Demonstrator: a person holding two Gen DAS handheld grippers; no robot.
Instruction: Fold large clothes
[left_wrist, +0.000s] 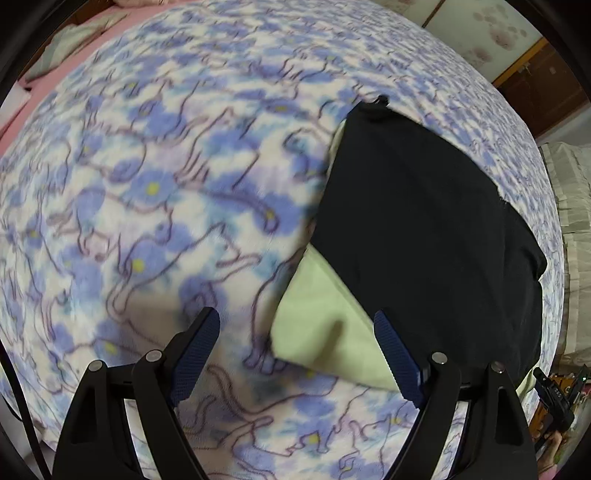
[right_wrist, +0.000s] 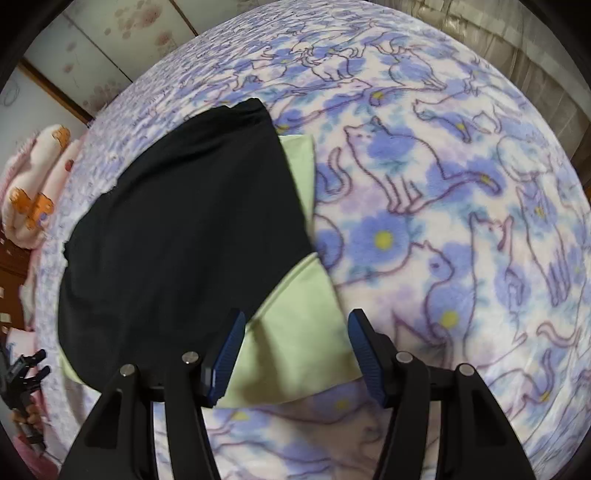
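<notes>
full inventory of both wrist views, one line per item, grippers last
black garment: 1, black, folded flat on the blanket, lying on top of the green garment
green garment: 1, pale green, under the black one, sticking out at its near corner and far edge
blanket: 1, white with blue flowers and cat outlines, covering the bed
plush toy: 1, pink-white with orange patches, beside the bed at the right wrist view's left edge
pink sheet: 1, pink, beyond the blanket, upper left of the left wrist view
left gripper: 1, black with blue pads, open, above the green corner, nothing held
right gripper: 1, black with blue pads, open, above the green garment, nothing held
</notes>
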